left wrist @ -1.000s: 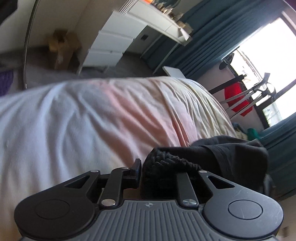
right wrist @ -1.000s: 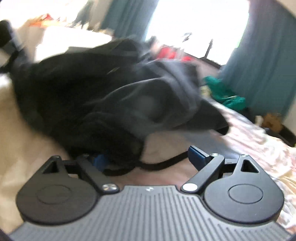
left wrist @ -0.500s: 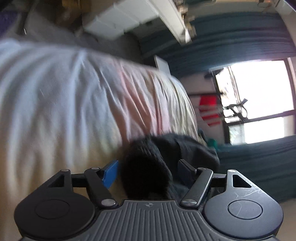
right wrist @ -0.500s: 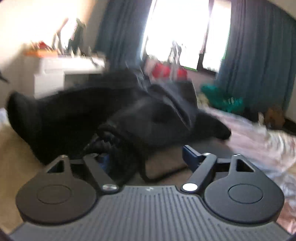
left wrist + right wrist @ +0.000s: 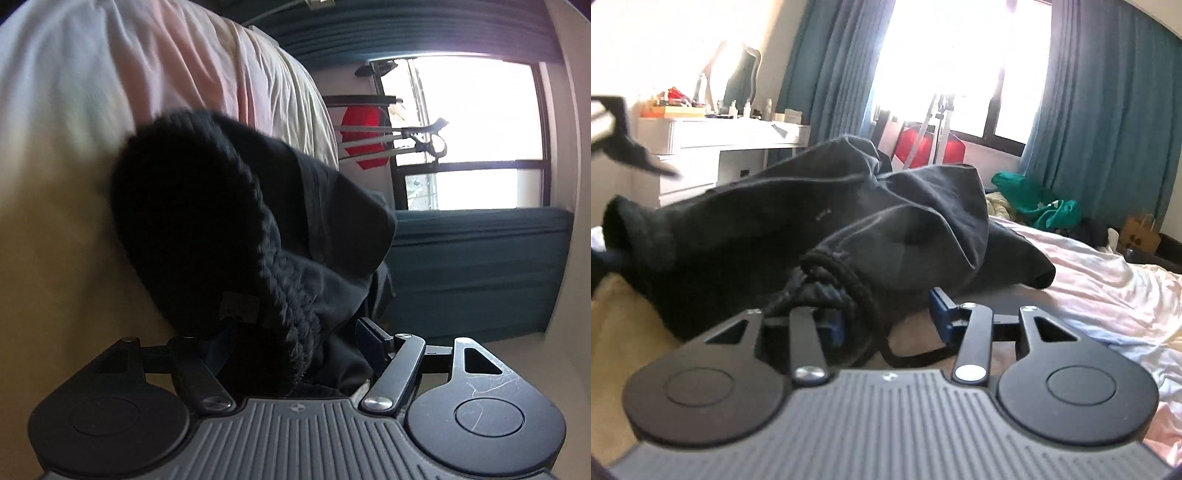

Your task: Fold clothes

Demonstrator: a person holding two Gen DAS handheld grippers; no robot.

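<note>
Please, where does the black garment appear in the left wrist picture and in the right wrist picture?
Left wrist: black garment fills the centre, its ribbed edge between the gripper's fingers.
Right wrist: black garment lies centre-left on the bed.
Shared landmark: the red thing by the window.

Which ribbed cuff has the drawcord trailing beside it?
The ribbed cuff between the right hand-held gripper fingers; the cuff at the far left shows no cord.

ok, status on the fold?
Left gripper: jaws just opening, ribbed cuff loose between. Right gripper: jaws closing around drawstring hem, not pinched. Black garment crumpled on bed, nothing blocking.
</note>
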